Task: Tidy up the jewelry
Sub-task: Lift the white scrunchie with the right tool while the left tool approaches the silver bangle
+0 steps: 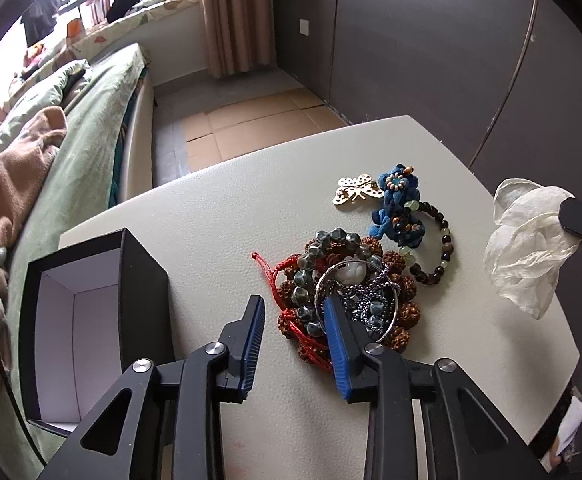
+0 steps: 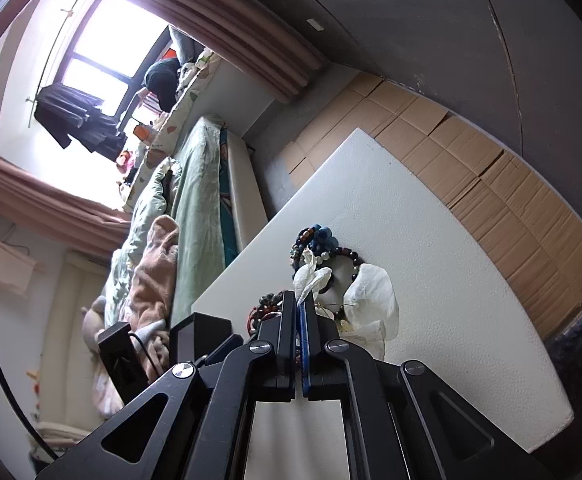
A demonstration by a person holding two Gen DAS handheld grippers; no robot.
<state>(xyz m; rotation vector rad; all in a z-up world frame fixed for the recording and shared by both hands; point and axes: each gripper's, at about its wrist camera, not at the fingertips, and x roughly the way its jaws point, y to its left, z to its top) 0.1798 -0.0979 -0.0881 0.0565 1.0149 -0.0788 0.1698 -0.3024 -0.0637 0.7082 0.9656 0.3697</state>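
My left gripper (image 1: 293, 312) hangs spread wide over the white table (image 1: 211, 216), its blue-padded fingers (image 1: 337, 344) apart and holding nothing. The right-hand finger lies over the heap of jewelry: a silver bangle (image 1: 357, 300), a grey-green bead bracelet (image 1: 311, 276), brown rough-seed beads (image 1: 407, 308), a red cord (image 1: 279, 276) and a thin metallic chain (image 1: 367, 296), all tangled together. Just beyond the heap lie a blue fabric flower piece (image 1: 397, 196) with a dark bead bracelet (image 1: 435, 248) looped against it, and a pale butterfly ornament (image 1: 357, 192) touching the flower's left side. To the left of my fingers, an open black box (image 1: 91, 304) with a white lining stands on the table near its edge.

My right gripper (image 2: 301, 316) is clenched on a crumpled sheet of white tissue paper (image 2: 371, 304), which hangs from the fingertips above the table's right side, near the dark bead bracelet. A bed with green bedding (image 1: 91, 128) lies beyond the table.
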